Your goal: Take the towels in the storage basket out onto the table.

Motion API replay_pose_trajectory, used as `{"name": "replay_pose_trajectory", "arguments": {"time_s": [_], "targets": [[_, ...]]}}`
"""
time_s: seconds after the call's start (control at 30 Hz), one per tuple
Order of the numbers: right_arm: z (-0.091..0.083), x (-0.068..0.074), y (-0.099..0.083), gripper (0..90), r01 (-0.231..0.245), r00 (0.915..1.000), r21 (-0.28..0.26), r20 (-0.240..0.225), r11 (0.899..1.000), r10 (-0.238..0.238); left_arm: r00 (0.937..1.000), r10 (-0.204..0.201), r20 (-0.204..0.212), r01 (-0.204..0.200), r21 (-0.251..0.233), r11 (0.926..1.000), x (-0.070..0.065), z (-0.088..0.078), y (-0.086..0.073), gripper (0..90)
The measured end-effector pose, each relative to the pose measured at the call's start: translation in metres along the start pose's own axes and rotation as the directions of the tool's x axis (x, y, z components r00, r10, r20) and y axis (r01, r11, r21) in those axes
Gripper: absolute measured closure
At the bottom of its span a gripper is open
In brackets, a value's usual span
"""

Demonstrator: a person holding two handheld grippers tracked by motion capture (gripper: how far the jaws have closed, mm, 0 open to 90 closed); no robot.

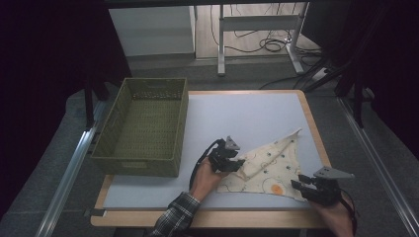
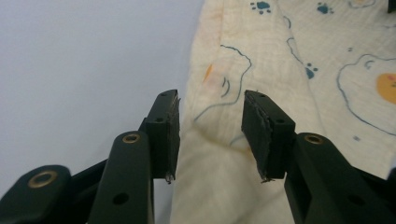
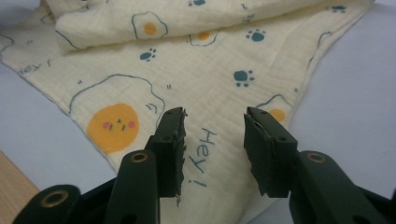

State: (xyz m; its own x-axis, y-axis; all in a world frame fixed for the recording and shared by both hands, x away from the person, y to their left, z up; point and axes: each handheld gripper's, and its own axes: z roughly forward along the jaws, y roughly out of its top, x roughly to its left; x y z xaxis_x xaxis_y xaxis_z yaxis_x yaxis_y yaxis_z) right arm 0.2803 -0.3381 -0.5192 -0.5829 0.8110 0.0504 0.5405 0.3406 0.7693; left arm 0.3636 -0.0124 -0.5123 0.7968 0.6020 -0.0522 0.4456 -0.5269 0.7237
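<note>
Left tool [image 1: 236, 163] jaws parted part way, nothing pinched; in the left gripper view the cloth [image 2: 289, 60] lies under and between the jaws, pads clear of it. Left tool sits at the cloth's left corner in the high view, hand [image 1: 205, 178] and plaid sleeve [image 1: 174, 216] coming in from the bottom edge. Right tool [image 1: 299, 185] jaws also part open, gripping nothing; right gripper view has the "Hey!" print and a fried-egg drawing under the gap, pads look just off the fabric, hard to be sure from this angle. Right tool is at the cloth's lower right corner, near the worktop's [image 1: 247, 113] front edge. Cloth is cream, egg and paw prints, folded to a triangle, flat on the right half of the worktop. Green woven basket [image 1: 143, 158] stands on the left part of the worktop, well apart from the cloth
</note>
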Motion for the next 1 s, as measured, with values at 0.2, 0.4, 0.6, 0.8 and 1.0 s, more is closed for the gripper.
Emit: {"name": "replay_pose_trajectory", "arguments": {"time_s": [0.2, 0.4, 0.6, 0.8, 1.0], "targets": [[0.005, -0.001, -0.006, 55.9, -0.009, 0.9999, -0.012, -0.013, 1.000, 0.008, 0.9986, 0.040, -0.034, -0.039, 0.032, 0.9987, -0.007, 0.010, 0.003, 78.0], [0.005, -0.003, -0.009, 55.7, -0.018, 0.9995, -0.030, -0.028, 0.999, 0.017, 0.9984, 0.044, -0.035, -0.043, 0.017, 0.9989, -0.004, 0.002, 0.008, 87.1], [0.005, -0.005, -0.010, 55.7, -0.030, 0.9988, -0.038, -0.039, 0.999, 0.029, 0.9940, 0.045, -0.100, -0.043, 0.014, 0.9990, 0.014, -0.008, 0.021, 87.3], [0.006, -0.005, -0.011, 55.2, -0.043, 0.9981, -0.051, -0.045, 0.998, 0.041, 0.9686, 0.039, -0.246, -0.028, 0.049, 0.9984, 0.055, -0.009, 0.046, 87.3], [0.006, -0.005, -0.012, 54.5, -0.047, 0.9978, -0.054, -0.049, 0.997, 0.044, 0.9093, 0.006, -0.416, 0.033, 0.087, 0.9956, 0.097, -0.011, 0.067, 86.4]]}}
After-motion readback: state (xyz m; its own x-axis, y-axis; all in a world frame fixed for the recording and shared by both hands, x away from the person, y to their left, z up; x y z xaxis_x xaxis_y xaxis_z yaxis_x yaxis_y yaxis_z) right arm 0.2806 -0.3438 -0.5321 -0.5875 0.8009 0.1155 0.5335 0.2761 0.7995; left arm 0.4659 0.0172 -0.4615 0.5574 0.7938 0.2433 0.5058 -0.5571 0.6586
